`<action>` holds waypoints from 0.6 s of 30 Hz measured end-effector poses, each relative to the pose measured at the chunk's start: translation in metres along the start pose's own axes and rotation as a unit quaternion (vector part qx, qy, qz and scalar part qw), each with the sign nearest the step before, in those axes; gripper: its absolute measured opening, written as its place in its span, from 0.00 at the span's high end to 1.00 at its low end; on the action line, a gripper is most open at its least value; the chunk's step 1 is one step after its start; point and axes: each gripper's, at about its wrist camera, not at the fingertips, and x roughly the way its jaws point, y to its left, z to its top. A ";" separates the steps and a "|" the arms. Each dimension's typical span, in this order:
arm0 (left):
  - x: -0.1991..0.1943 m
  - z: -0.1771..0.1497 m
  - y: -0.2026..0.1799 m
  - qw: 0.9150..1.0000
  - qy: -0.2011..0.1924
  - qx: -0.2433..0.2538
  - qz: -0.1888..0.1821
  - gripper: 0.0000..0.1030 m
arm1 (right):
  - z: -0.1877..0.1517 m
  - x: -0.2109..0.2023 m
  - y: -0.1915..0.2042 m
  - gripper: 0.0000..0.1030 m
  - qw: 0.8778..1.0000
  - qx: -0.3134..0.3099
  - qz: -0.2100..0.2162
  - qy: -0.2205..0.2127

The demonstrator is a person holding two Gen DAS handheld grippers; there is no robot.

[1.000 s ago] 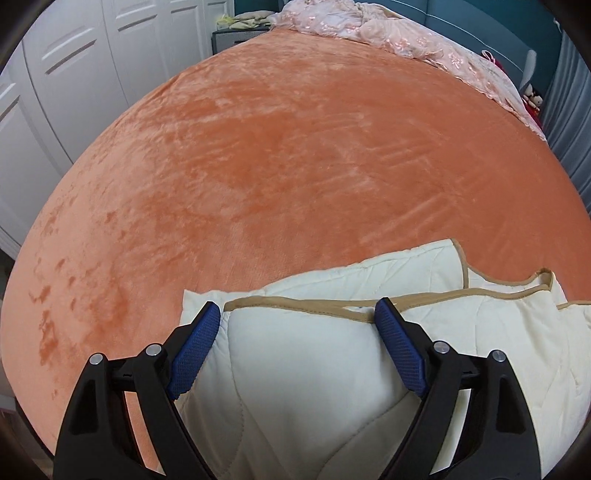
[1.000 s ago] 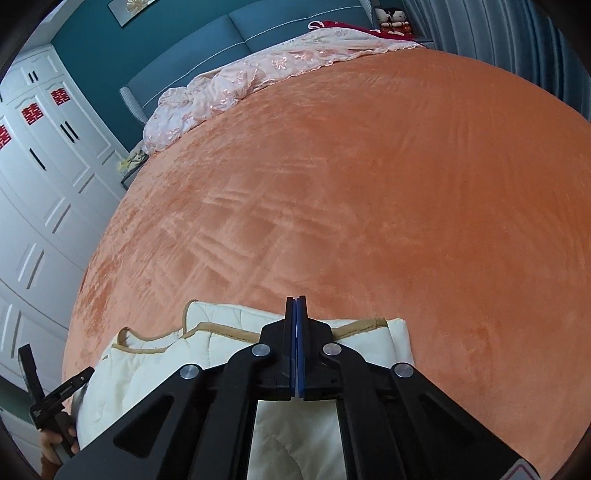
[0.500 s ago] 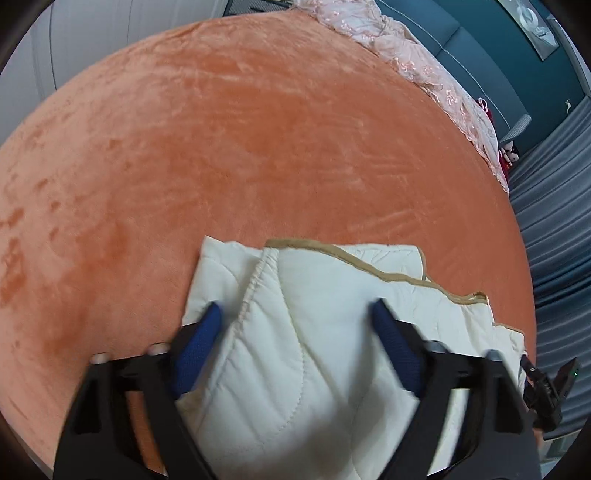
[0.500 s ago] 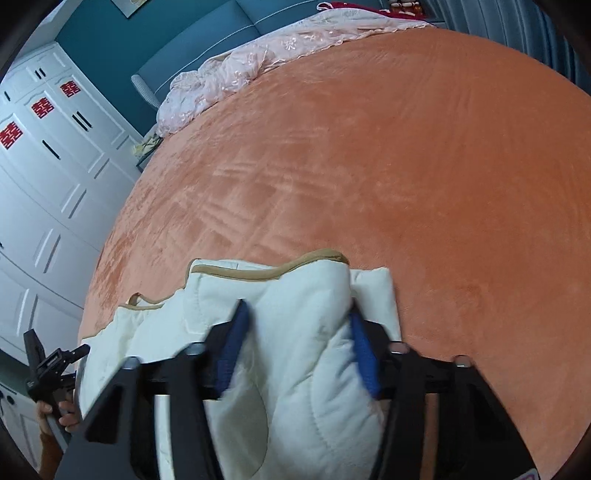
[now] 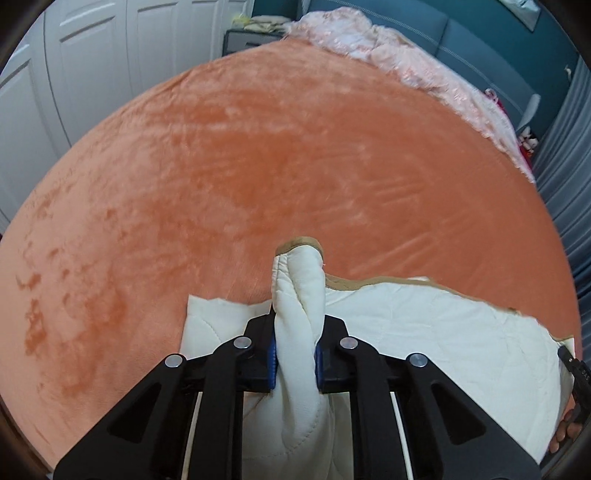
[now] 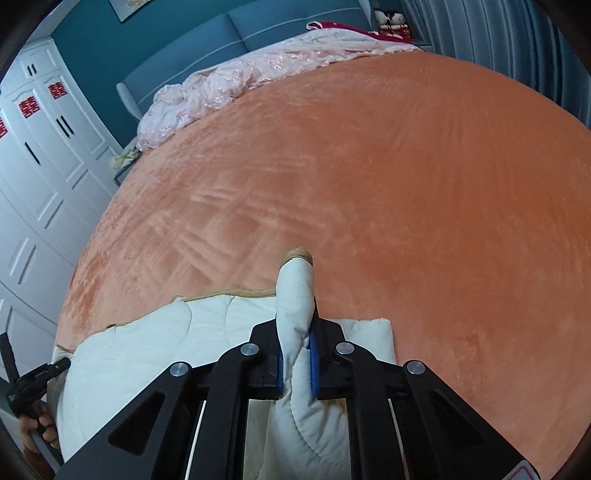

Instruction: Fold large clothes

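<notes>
A cream quilted garment (image 5: 424, 332) with tan trim lies at the near edge of an orange bed cover (image 5: 295, 166). My left gripper (image 5: 295, 354) is closing its jaws, and its blue pads pinch a bunched fold of the garment's left end that sticks up past the fingers. In the right wrist view the garment (image 6: 166, 343) spreads to the left. My right gripper (image 6: 296, 362) is also closing, its pads squeezing a fold at the garment's right end. Each gripper shows at the other view's edge, held by a hand (image 6: 40, 432).
The orange cover (image 6: 369, 184) stretches far ahead. Crumpled pink bedding (image 5: 406, 62) lies along the blue headboard (image 6: 258, 26). White wardrobe doors (image 6: 37, 166) stand on the left, grey curtains (image 6: 498, 33) on the right, and a small bedside table (image 5: 243, 37) by the bed's far corner.
Both grippers' jaws, spread around the garment half a second ago, have closed and bunched its cloth into upright folds. The right gripper was shut and empty one second ago.
</notes>
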 end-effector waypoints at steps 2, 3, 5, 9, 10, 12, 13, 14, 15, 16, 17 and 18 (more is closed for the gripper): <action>0.010 -0.010 0.003 1.000 -0.001 0.002 0.009 0.85 | -0.007 0.014 -0.006 0.91 1.000 0.003 -0.006 0.012; 0.014 -0.014 0.004 1.000 -0.003 0.002 0.010 0.84 | -0.010 0.019 -0.009 0.91 1.000 0.005 -0.006 0.016; 0.021 -0.019 0.007 1.000 -0.007 0.002 0.008 0.83 | -0.014 0.029 -0.012 0.91 1.000 0.009 -0.004 0.023; 0.030 -0.026 0.003 0.999 -0.025 0.014 0.021 0.82 | -0.021 0.038 -0.012 0.91 1.000 0.001 -0.011 0.019; 0.031 -0.027 0.001 0.999 -0.030 0.017 0.026 0.81 | -0.023 0.039 -0.012 0.91 1.000 0.000 -0.011 0.016; 0.033 -0.028 0.000 0.999 -0.036 0.019 0.028 0.81 | -0.024 0.041 -0.014 0.91 1.000 0.003 -0.010 0.012; 0.033 -0.028 0.001 0.999 -0.037 0.018 0.027 0.80 | -0.025 0.041 -0.014 0.92 1.000 0.005 -0.010 0.010; 0.033 -0.028 0.001 0.999 -0.037 0.017 0.026 0.80 | -0.025 0.041 -0.015 0.92 1.000 0.007 -0.009 0.009; 0.033 -0.028 0.001 0.999 -0.037 0.016 0.025 0.80 | -0.025 0.041 -0.015 0.92 1.000 0.008 -0.008 0.007; 0.032 -0.027 0.002 0.999 -0.038 0.015 0.020 0.80 | -0.024 0.040 -0.015 0.91 1.000 0.010 -0.005 0.007; 0.030 -0.026 0.004 0.999 -0.037 0.012 0.015 0.80 | -0.023 0.039 -0.016 0.90 1.000 0.013 -0.001 0.006; 0.028 -0.024 0.006 0.999 -0.034 0.007 0.010 0.80 | -0.021 0.036 -0.017 0.90 1.000 0.018 0.000 0.006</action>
